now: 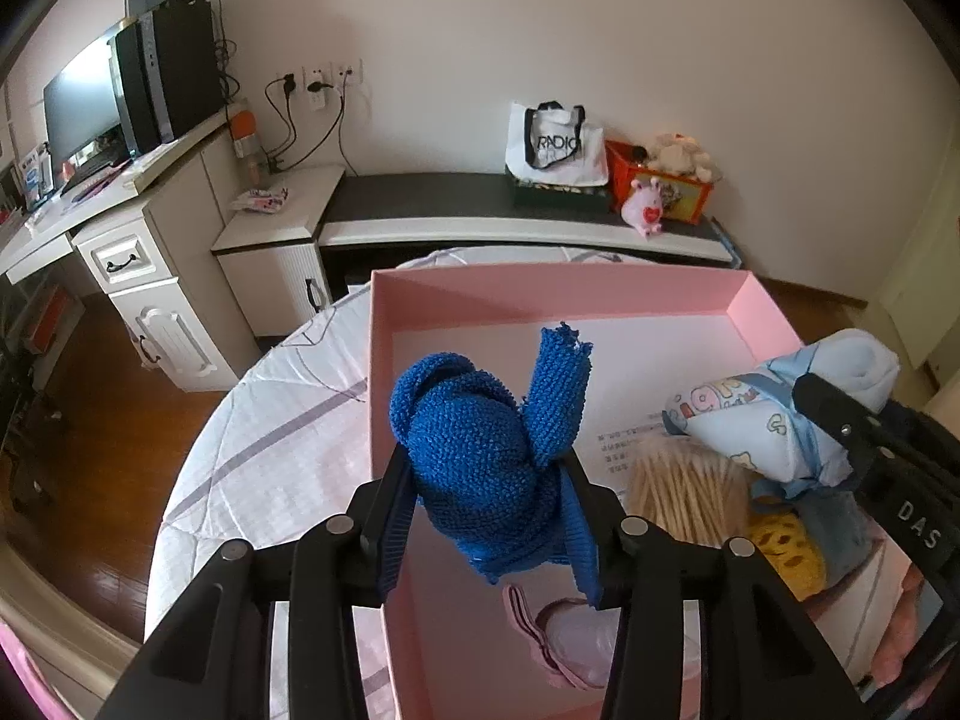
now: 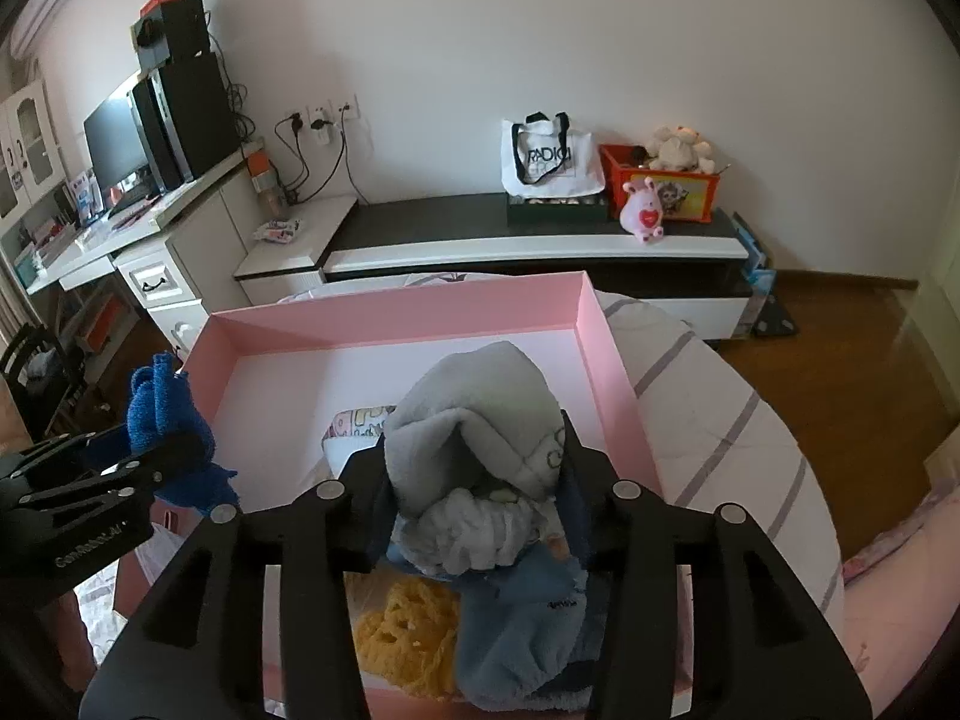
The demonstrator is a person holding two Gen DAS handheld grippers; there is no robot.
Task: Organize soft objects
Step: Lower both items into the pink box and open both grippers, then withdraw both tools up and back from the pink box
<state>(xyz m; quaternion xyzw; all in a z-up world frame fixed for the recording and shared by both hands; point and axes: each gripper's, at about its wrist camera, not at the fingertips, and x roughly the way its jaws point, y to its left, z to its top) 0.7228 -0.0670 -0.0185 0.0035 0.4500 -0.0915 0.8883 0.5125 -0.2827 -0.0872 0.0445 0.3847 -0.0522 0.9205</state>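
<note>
Over the pink box (image 2: 606, 354), the right gripper (image 2: 474, 480) clamps a pale blue bundle (image 2: 474, 414); the left gripper (image 2: 174, 450) at the box's left edge grips a dark blue cloth (image 2: 156, 408).

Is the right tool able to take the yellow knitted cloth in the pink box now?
Probably not yet. The right tool is already shut on a pale blue bundle, which hangs over the yellow knitted cloth in the pink box. It must release first.
</note>
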